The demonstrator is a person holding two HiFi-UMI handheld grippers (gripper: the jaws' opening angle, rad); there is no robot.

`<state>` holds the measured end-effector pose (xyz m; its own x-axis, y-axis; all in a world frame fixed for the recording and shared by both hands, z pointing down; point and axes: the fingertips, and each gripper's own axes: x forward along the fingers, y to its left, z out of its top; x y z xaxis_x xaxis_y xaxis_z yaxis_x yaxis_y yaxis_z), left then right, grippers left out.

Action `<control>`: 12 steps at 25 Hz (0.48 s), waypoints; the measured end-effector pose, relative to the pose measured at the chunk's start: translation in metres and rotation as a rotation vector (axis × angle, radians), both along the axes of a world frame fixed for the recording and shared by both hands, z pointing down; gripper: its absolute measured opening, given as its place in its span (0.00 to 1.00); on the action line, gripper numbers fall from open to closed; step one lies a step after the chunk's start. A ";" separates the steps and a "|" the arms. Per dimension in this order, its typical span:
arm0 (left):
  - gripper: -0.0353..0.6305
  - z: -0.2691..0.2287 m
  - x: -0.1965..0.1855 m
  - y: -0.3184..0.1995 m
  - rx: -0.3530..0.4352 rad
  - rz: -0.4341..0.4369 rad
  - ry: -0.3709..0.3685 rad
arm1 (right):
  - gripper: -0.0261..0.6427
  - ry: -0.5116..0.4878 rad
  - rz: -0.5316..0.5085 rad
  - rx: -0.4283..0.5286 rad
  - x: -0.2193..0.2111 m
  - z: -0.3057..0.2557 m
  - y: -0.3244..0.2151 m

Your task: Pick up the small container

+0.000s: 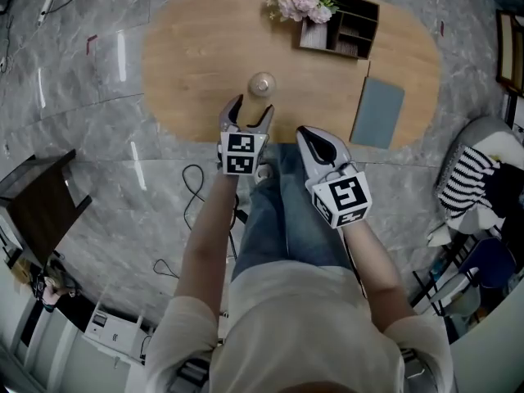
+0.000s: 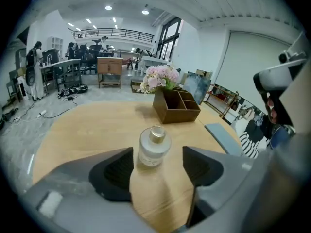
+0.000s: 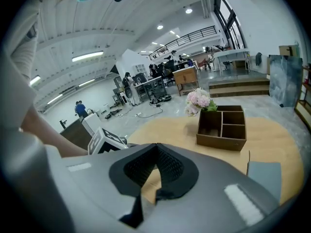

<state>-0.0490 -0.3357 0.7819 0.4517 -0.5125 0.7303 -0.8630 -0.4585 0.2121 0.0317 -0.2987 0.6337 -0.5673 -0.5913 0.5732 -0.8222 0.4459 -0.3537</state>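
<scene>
The oval wooden desk (image 1: 196, 64) carries the work near the middle of its near edge. The left tongs (image 2: 158, 166) stand wide apart there, clamped on nothing. The right tongs (image 3: 155, 176) are pressed together and empty, held off that edge. The step in hand looks like the approach. It is best to slide the left tongs forward level so both pads face the frosted body below the gold cap, then close evenly and lift straight. The small container (image 2: 154, 147) stands upright between the left tips, slightly beyond the pads. It seems to touch neither, though the left gap is hard to judge.
</scene>
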 end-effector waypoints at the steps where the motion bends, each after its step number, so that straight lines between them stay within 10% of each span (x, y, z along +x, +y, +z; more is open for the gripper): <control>1: 0.53 0.006 0.001 -0.004 0.004 0.004 -0.010 | 0.04 -0.001 -0.001 -0.007 0.000 0.005 -0.001; 12: 0.60 0.054 0.022 -0.038 0.042 0.024 -0.040 | 0.04 -0.005 0.021 -0.080 0.011 0.052 -0.010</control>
